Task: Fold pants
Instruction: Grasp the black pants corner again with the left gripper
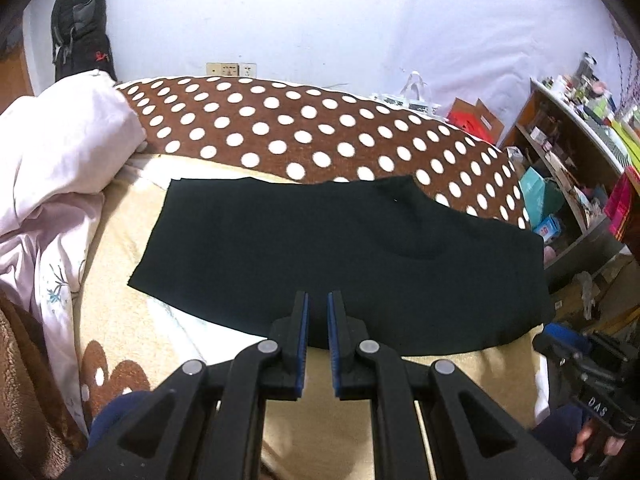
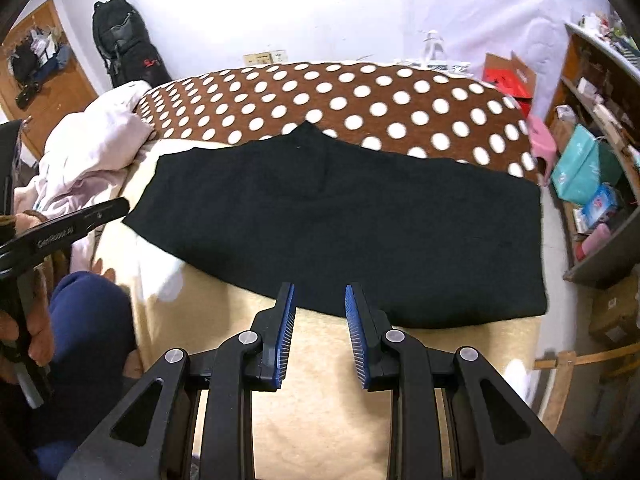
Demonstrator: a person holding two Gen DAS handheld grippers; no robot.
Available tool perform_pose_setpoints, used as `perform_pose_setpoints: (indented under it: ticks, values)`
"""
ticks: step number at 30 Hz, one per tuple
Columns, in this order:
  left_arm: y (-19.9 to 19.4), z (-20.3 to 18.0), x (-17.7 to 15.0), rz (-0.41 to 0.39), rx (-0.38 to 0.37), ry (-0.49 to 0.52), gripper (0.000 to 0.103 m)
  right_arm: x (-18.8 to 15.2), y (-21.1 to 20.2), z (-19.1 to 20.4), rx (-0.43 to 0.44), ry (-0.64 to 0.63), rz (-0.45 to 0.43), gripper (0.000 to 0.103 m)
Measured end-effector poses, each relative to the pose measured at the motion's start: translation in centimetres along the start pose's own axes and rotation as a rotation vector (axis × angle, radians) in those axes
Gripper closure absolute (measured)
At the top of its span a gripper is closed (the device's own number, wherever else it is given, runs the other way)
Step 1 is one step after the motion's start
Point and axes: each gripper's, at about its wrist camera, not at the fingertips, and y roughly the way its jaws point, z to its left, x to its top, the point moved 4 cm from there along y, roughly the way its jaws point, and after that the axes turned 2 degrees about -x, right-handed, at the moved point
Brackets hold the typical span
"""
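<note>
The black pants lie flat across the bed, folded lengthwise, and show in the right wrist view too. My left gripper hovers over their near edge with a narrow gap between its blue pads, holding nothing. My right gripper is open wider and empty, just above the near edge of the pants. The right gripper's body also shows at the lower right of the left wrist view. The left gripper's body shows at the left of the right wrist view.
The bed has a beige sheet and a brown polka-dot blanket behind the pants. A crumpled pink duvet lies at the left. Cluttered shelves stand at the right, past the bed's edge. A black backpack hangs on the wall.
</note>
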Motion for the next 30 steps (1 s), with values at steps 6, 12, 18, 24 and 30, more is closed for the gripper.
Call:
perform_pose_setpoints:
  ticks: [6,12,18,24,30]
  values:
    - [1.0,3.3,0.0,0.026,0.02,-0.092,0.092,0.0,1.1,0.9,0.007,-0.035,0.027,0.076]
    - [1.8,6.9,0.1,0.037,0.015,-0.214,0.092,0.4,2.1,1.0,0.012,-0.035,0.037,0.067]
    - [2.0,11.4,0.6,0.031,-0.029,-0.36,0.078,0.8,3.0,0.9,0.024,-0.032,0.042,0.059]
    - [3.4,15.8,0.6,0.06,-0.037,-0.478,0.072,1.6,3.9,0.9,0.03,-0.031,0.04,0.059]
    - [5.9,19.6,-0.2,0.13,-0.06,-0.602,0.067,2.3,5.4,0.8,0.033,-0.031,0.06,0.058]
